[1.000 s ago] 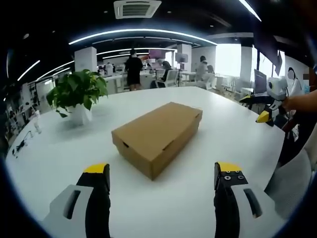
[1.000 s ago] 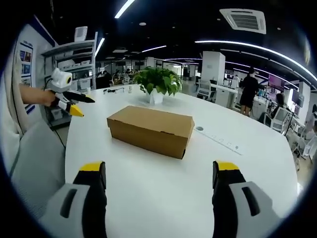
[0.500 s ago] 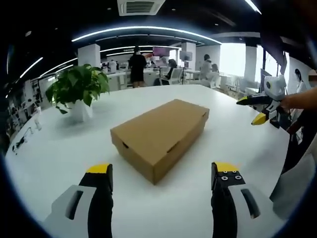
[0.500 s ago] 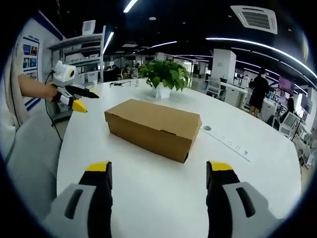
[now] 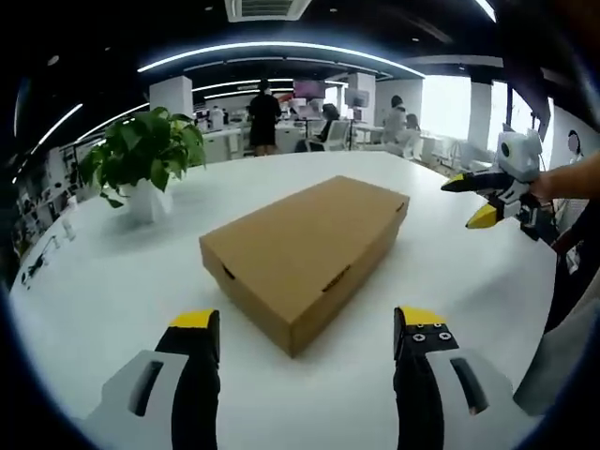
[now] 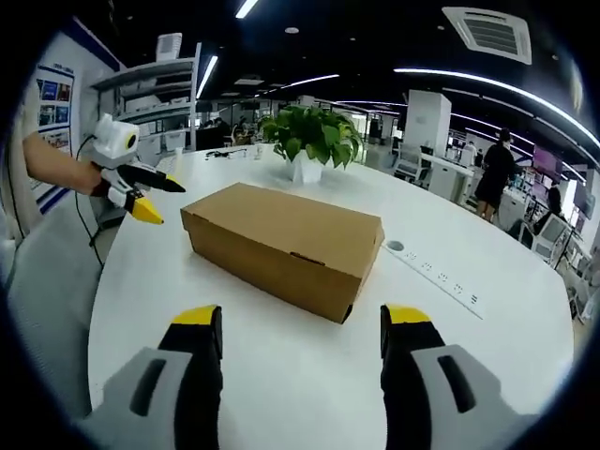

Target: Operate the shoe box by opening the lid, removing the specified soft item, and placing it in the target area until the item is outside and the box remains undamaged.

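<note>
The left gripper [image 5: 305,328] has its jaws spread wide with nothing between them, and the right gripper [image 6: 293,326] is the same: wide apart, empty. Over the last second both have drawn closer to the shoe box [image 5: 305,253], which now looms larger in the middle of each view, its near corner sitting just beyond the yellow jaw tips. The box rests flat on the white bench [image 5: 112,281], lid shut. Nothing touches it yet.

In the left gripper view the right gripper shows at the upper right, held by a hand; in the right gripper view the left gripper shows at the upper left. A potted plant [image 5: 141,164] stands beyond the box toward the upper left.

The approach looks nearly done; the lid is likely next, and the soft item is presumably still inside.
</note>
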The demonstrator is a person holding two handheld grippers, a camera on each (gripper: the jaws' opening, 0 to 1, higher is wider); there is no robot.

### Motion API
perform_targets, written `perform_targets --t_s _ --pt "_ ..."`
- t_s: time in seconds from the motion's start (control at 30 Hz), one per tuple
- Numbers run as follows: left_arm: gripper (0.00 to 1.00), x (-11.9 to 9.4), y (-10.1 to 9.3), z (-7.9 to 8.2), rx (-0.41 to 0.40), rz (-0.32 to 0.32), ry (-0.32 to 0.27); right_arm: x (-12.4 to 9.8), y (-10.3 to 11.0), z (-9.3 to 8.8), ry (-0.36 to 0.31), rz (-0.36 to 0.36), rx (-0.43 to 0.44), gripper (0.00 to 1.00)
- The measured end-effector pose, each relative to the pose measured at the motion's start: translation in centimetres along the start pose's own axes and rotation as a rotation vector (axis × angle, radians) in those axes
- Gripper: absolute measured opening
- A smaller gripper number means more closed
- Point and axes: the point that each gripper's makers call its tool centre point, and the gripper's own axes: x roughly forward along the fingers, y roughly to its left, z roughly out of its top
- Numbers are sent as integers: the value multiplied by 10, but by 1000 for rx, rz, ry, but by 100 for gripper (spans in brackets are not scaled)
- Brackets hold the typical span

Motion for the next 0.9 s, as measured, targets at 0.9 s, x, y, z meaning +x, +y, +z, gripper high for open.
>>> perform_targets --t_s 0.9 --pt "75 53 18 -15 -23 53 74 66 -23 9 62 71 -62 56"
